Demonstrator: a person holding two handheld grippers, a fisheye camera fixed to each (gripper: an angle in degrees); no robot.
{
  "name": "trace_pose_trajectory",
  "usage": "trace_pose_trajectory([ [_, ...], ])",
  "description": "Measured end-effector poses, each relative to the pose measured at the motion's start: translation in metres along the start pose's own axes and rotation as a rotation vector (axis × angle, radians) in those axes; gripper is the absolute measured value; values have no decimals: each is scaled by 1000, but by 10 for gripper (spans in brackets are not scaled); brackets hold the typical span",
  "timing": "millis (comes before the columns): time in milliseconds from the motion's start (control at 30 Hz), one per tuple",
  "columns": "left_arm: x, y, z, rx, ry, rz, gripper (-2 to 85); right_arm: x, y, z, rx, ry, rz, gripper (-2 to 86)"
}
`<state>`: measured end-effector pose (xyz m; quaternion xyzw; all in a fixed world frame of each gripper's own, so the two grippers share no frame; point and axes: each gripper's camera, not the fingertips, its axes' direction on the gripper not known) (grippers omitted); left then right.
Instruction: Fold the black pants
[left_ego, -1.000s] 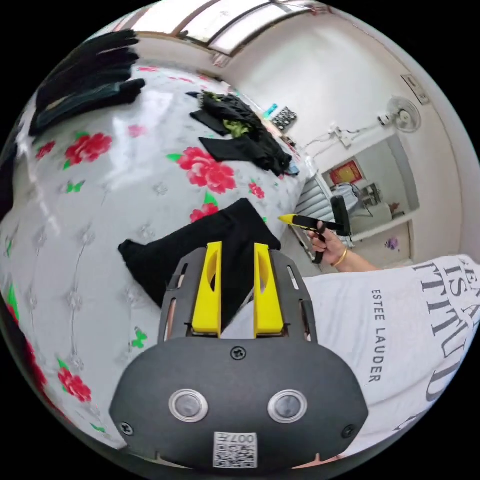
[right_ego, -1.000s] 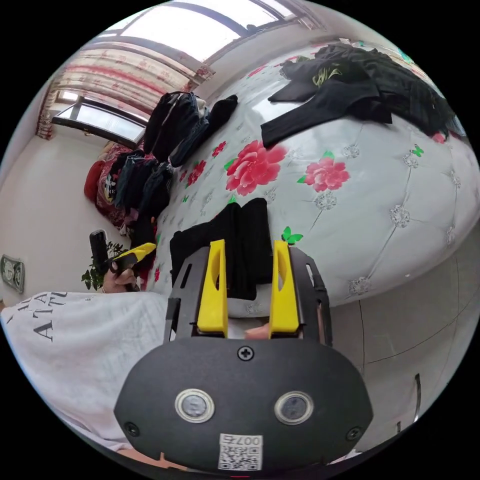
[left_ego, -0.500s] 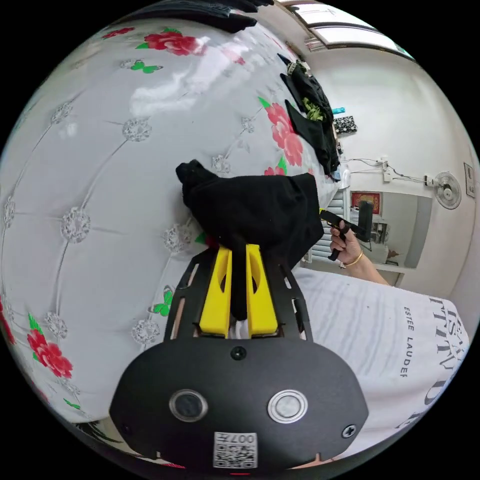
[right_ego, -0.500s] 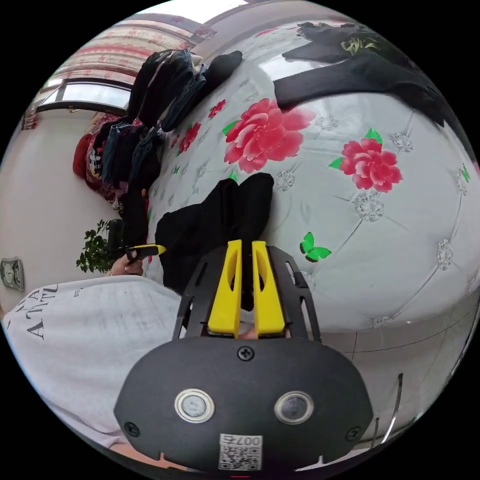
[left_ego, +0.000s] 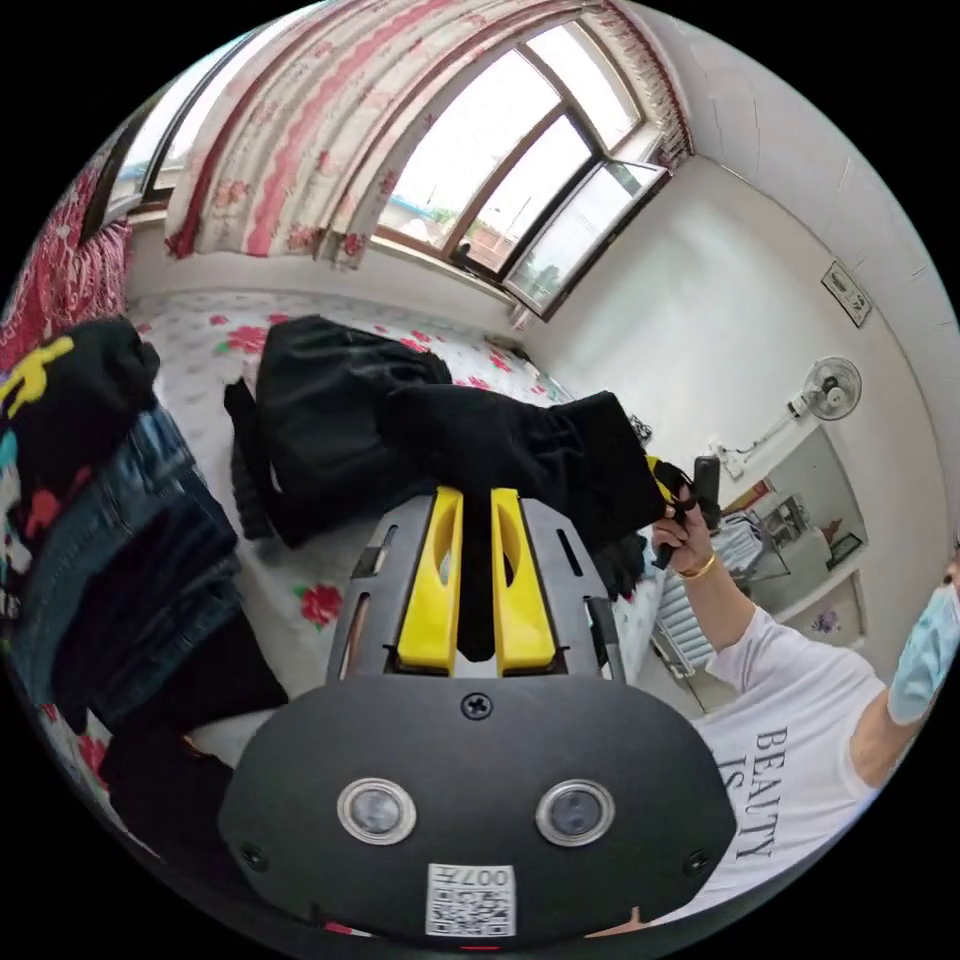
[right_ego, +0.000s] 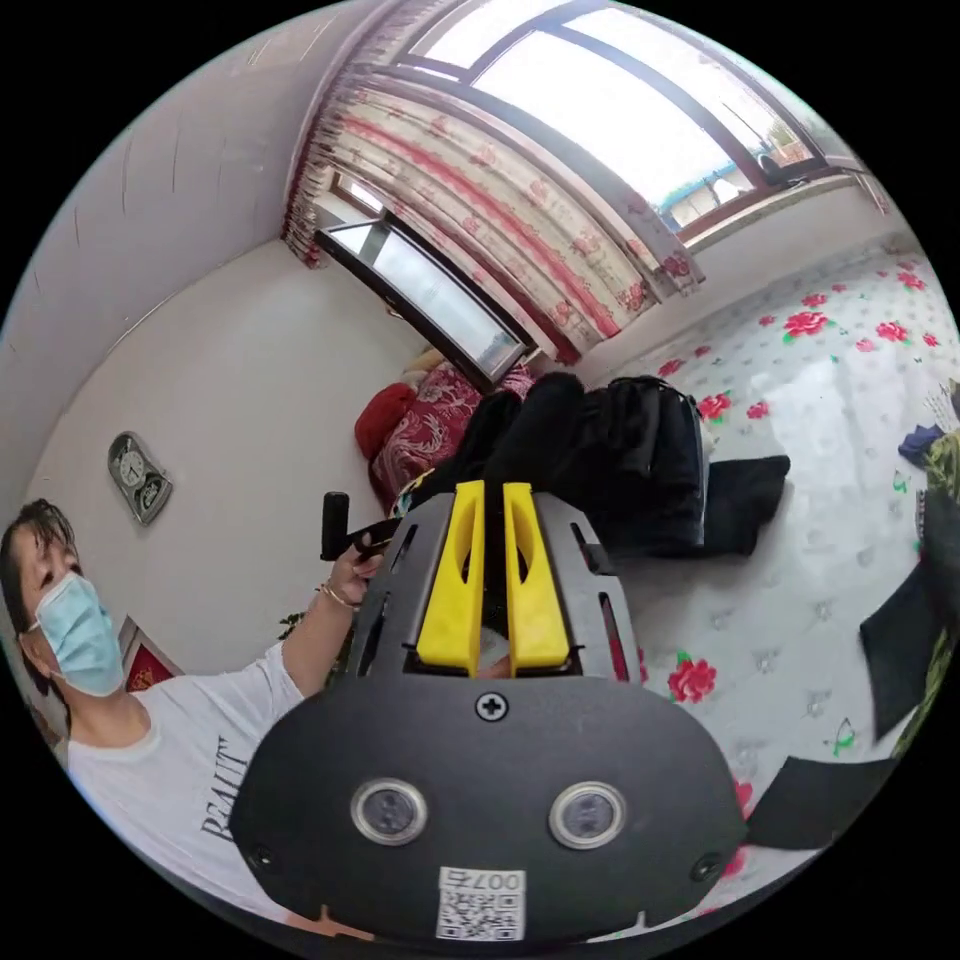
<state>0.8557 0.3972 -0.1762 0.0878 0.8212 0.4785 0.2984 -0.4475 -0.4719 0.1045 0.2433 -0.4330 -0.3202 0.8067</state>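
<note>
Black pants (left_ego: 520, 445), folded into a thick bundle, hang in the air above the bed (left_ego: 300, 590), stretched between the two grippers. In the left gripper view the left gripper (left_ego: 476, 500) has its yellow fingers (left_ego: 432, 580) pinching one end of the bundle, the dark cloth running down the narrow gap between them. The far end of the pants reaches the right gripper (left_ego: 668, 482), held in the person's hand (left_ego: 685, 530), which wears a gold bracelet. In the right gripper view the right gripper (right_ego: 492, 495) likewise pinches the pants (right_ego: 540, 420) between its yellow fingers (right_ego: 455, 580), pressed close on the cloth, and the left gripper (right_ego: 350, 535) shows beyond in the person's other hand (right_ego: 352, 580).

Below the pants, a heap of black clothes (left_ego: 330, 420) lies on the white bedspread with red flowers. A stack of folded jeans (left_ego: 120, 560) and dark garments sits near the bed's edge in the left gripper view. More dark clothes (right_ego: 905, 640) lie at the side of the right gripper view. The person wears a white printed T-shirt (left_ego: 790, 720) and a face mask. Behind the bed stand a window (left_ego: 500, 190) with a red-patterned curtain (left_ego: 270, 150), and a fan (left_ego: 830, 388) is mounted on the wall.
</note>
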Motion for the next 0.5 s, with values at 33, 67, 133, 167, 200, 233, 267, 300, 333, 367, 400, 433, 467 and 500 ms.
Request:
trace_pose_trajectory([
  [33, -18, -36, -8, 22, -65, -28, 85, 1, -18, 12, 19, 13, 1, 33],
  [67, -27, -50, -11, 27, -101, -44, 98, 3, -49, 35, 47, 71, -11, 42],
  [133, -60, -73, -16, 76, -227, -86, 125, 13, -74, 66, 87, 257, 13, 53],
  [167, -67, -70, -14, 83, -245, -96, 126, 23, -75, 84, 87, 341, 22, 59],
  [200, -81, -57, -6, 81, -277, -105, 127, 35, -63, 100, 66, 365, 30, 66],
  [233, -93, -33, 8, 72, -314, -102, 123, 42, -53, 109, 49, 360, 26, 69],
  [267, -99, -17, 17, 61, -331, -102, 121, 58, -27, 124, -12, 360, 6, 77],
  [300, -113, 20, 37, 16, -351, -115, 119, 77, 5, 137, -100, 415, -4, 85],
  [333, -127, 63, 59, -53, -354, -150, 117, 88, 23, 142, -153, 460, -5, 88],
  [367, -133, 87, 70, -92, -349, -173, 115, 110, 63, 146, -261, 574, -10, 95],
  [400, -142, 137, 89, -162, -336, -224, 112, 130, 104, 142, -357, 693, -8, 102],
  [433, -144, 187, 104, -233, -318, -264, 108, 140, 125, 138, -404, 748, -3, 106],
  [467, -144, 212, 109, -267, -318, -287, 105, 159, 163, 124, -493, 847, 25, 114],
  [500, -139, 258, 115, -312, -332, -333, 99, 175, 198, 106, -569, 921, 67, 122],
])
